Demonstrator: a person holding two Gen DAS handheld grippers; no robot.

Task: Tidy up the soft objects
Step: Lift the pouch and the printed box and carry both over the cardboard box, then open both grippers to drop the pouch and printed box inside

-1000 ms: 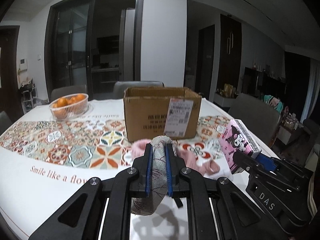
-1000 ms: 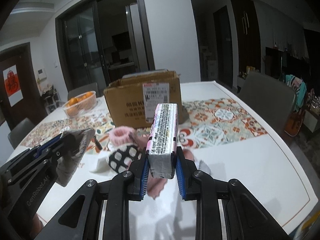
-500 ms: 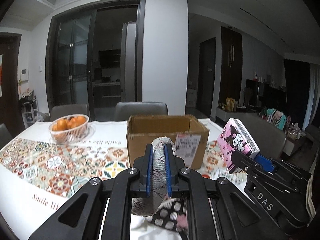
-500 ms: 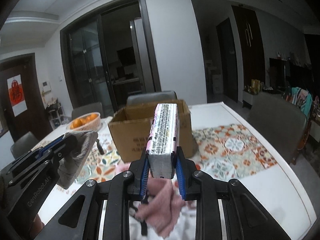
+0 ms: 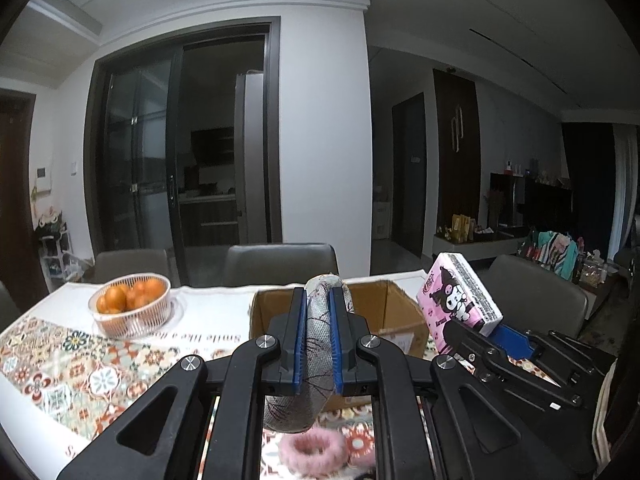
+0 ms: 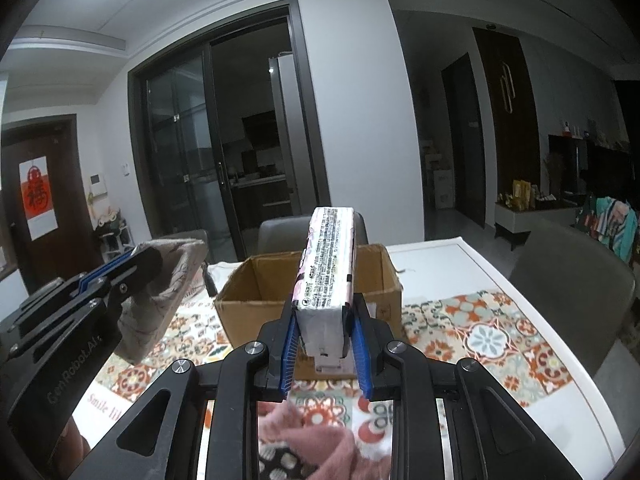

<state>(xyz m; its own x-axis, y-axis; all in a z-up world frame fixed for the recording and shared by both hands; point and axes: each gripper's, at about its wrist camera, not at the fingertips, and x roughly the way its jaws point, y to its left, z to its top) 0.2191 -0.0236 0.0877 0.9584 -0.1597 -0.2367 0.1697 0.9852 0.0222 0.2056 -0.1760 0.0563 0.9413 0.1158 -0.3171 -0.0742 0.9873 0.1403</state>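
- Closest in, the left claw (image 5: 316, 334) is pinching a grey patterned sock (image 5: 298, 396) between its blue pads, jaws nearly together; the sock is hanging clear of the surface (image 5: 56, 408).
- The right claw (image 6: 324, 344) is clamping a pink tissue pack (image 6: 326, 268) at its near end, the pack sticking forward and up over the tablecloth (image 6: 476, 332).
- White print "GenRobot.AI" is showing along the left claw's arm in the right wrist view.
- A cartoon character is showing on the pack's pink face in the left wrist view; the dense black label print on its white side is too small to read.
- Below both claws, a fluffy pink ring (image 5: 314, 450), a pink knit piece (image 6: 320, 440) and a black-and-white spotted item (image 6: 286, 462) are lying on the tablecloth.
- Red script reading "Smile like a flo…" is running upside down along the cloth's far edge, just before the open cardboard box (image 5: 400, 316).
- A white basket of oranges (image 5: 130, 310) is sitting left of the box.
- Grey chairs (image 5: 280, 264) are standing behind the surface.
- A red poster with a character (image 6: 38, 196) is hanging on the far door.
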